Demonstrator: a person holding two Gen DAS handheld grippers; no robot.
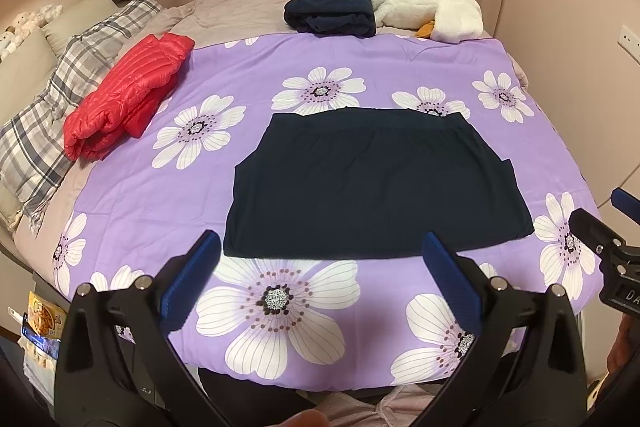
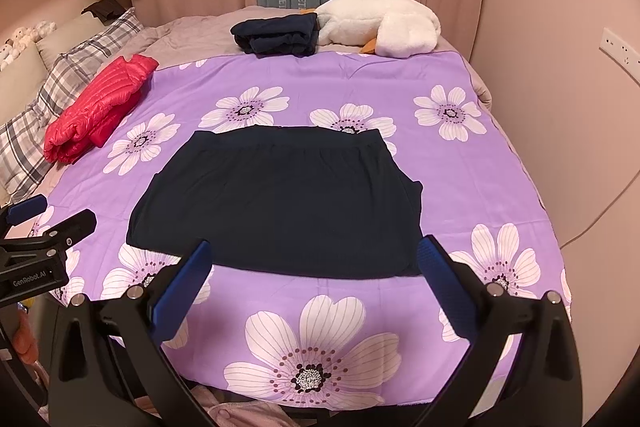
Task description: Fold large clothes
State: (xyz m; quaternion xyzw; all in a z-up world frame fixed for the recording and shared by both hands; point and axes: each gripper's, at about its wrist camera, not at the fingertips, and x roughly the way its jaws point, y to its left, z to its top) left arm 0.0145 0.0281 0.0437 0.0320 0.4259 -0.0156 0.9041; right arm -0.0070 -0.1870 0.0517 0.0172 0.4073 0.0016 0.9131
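Tools [image 1: 320, 251] [image 2: 312, 259] before crosswise dark garment [image 1: 372, 183], waistband away

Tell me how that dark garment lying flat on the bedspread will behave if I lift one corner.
The dark garment lies thin and flat on the floral bedspread, so it will probably droop limply and feel light. Lifted by one corner, its folded layers would likely fall open.

My view is warmly, evenly lit indoors with soft shadows under my gripper fingers [image 1: 452, 287], sharp mid-frame (though fisheye-bent and black-vignetted at corners), the dark garment [image 1: 376, 183] nearly detail-less.
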